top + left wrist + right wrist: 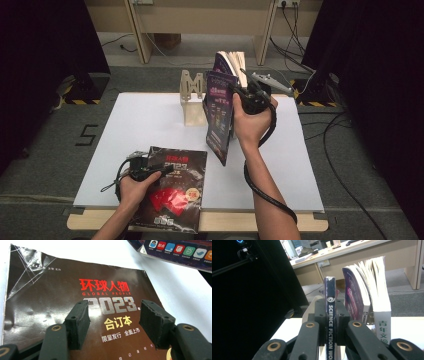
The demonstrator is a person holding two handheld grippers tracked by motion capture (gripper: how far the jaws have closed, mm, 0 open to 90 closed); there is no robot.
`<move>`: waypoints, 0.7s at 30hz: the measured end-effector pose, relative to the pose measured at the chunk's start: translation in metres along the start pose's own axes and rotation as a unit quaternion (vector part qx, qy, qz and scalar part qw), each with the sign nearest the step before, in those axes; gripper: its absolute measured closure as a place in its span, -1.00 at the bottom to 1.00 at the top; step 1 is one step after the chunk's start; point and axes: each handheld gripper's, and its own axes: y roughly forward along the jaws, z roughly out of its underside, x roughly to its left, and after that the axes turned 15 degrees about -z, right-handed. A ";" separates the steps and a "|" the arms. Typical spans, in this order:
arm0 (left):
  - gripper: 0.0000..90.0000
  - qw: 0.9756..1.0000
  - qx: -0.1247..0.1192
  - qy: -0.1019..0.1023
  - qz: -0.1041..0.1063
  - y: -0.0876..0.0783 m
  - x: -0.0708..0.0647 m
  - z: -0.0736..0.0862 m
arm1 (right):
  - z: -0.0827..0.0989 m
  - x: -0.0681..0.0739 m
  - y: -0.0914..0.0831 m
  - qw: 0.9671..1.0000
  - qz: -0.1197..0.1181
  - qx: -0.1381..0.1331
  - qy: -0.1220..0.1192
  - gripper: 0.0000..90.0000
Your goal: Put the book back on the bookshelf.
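The dark glossy magazine (75, 305) lying flat on the white board carries red "环球人物", then "GLOBAL PEOPLE", a silver "2023", yellow "合订本" and white "限量发行 全面上市". The dark blue magazine spine (330, 315) reads "SCIENCE FICTION WO", cut off below. The white book spine (382, 327) beside it shows green "青年文". A black "5" (88, 135) marks the grey floor.

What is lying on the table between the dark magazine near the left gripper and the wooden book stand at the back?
Nothing: in the high view the white table top is bare between the dark magazine and the wooden book stand.
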 end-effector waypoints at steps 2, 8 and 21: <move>-0.12 1.000 -0.001 0.000 0.001 0.000 0.000 0.000 | -0.001 0.000 0.002 1.000 0.001 -0.003 0.000 0.88; -0.12 1.000 0.001 0.000 0.001 0.000 0.000 0.000 | -0.003 0.001 0.005 1.000 0.000 -0.005 0.000 0.87; -0.12 1.000 0.001 0.000 0.001 0.000 0.000 0.000 | -0.008 0.001 0.011 1.000 0.001 -0.010 -0.001 0.87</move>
